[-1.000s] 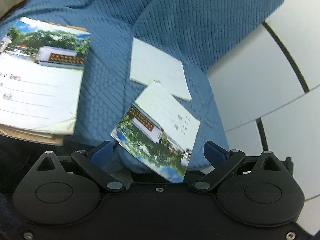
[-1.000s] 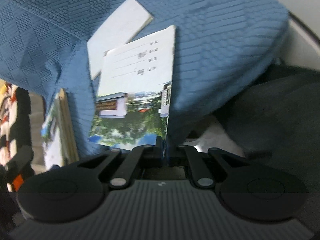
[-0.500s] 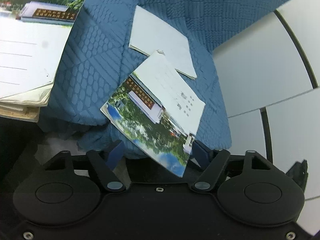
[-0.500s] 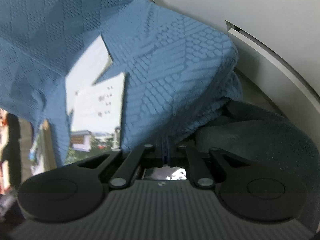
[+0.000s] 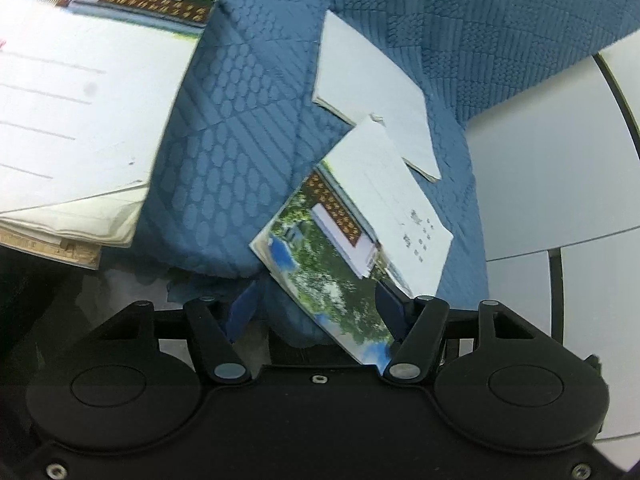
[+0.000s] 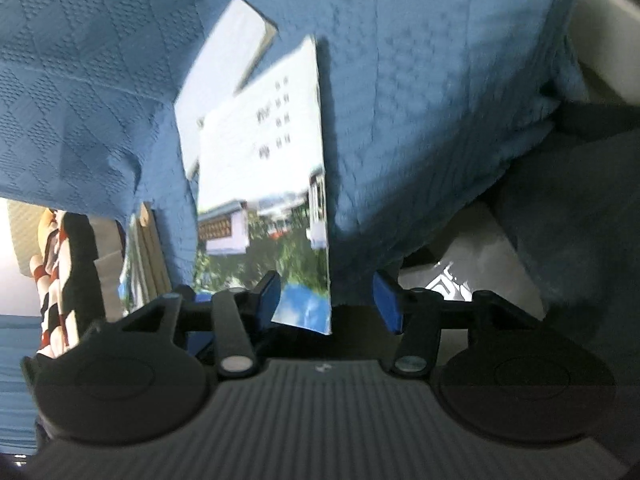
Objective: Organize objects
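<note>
The left gripper [image 5: 316, 308] is part open and closing, a booklet's [image 5: 352, 240] near corner between its blue pads and against the right one. The right gripper [image 6: 326, 298] is opening, the booklet's [image 6: 264, 200] near edge in its gap, unpressed. Both point steeply down. The booklet lies on a blue blanket [image 5: 248, 120], overlapping a white pad [image 5: 368, 84].

Booklet [image 5: 360, 232] lies on quilt [image 5: 248, 128], overlapping card [image 5: 372, 92] behind it
</note>
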The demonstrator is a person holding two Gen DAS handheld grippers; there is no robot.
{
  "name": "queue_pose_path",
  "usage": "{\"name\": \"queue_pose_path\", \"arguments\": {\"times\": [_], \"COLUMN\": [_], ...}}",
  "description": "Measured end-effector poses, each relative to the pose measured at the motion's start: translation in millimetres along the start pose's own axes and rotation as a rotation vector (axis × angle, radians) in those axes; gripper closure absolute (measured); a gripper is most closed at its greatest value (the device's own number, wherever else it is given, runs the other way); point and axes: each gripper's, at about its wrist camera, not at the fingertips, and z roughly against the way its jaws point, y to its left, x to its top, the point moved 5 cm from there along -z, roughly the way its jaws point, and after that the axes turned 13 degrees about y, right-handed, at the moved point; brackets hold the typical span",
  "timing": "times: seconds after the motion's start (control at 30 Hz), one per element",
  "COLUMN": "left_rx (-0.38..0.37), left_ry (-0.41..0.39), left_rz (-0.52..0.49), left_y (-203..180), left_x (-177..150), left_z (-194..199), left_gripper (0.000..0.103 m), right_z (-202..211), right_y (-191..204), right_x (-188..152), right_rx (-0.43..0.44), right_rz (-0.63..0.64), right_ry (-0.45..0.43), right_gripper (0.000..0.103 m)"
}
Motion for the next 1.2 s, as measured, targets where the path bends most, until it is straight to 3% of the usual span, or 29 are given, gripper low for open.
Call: {"name": "queue_pose_path", "arguments": {"times": [0.1,0.2,0.4,0.57,0.83,0.93,1.07,1.2], "left_rx": [-0.016,-0.032,-0.058,-0.074,-0.173,-0.200,-0.188,-0.179], "left_ry": [0.007,0.013,0.038,0.105,0.196,0.195,0.204,0.189], "left_rz": [0.021,0.038,0.033,0.027,0.016,0.015,0.016,0.007], "left_y": [6.4,10.0,8.8,7.1,-8.3,-14.3,-15.2,-19.4], "left_x": [1.9,3.0,-1.4,-9.6,-27.9,-32.2,-33.8,-35.9], "left_z": [-1.4,-3.7,-12.4,-32.8,-64.0,-72.8,-76.7,-72.5], "left_gripper": [0.041,0.038,0.035,0.034,0.038,0.047,0.075,0.086], "right_z": [-1.7,8.0,37.5,52.3,63.8,64.4,65.3,65.4], "right_y": [1.7,6.5,-0.9,-15.1,-22.2,-22.1,-22.1,-20.1], "right_x": [-2.7,-2.6,1.2,2.8,4.4,1.1,-1.0,-2.4], "right_rx": [0.060,0.027,-0.043,-0.096,-0.146,-0.158,-0.167,-0.160], "right_rz": [-0.005,0.036,0.082,0.091,0.121,0.145,0.168,0.191], "right_ry": [0.018,0.004,-0.019,-0.033,-0.051,-0.055,-0.063,-0.068], "right_gripper": [0.085,0.095,0.097,0.097,0.097,0.097,0.097,0.096]}}
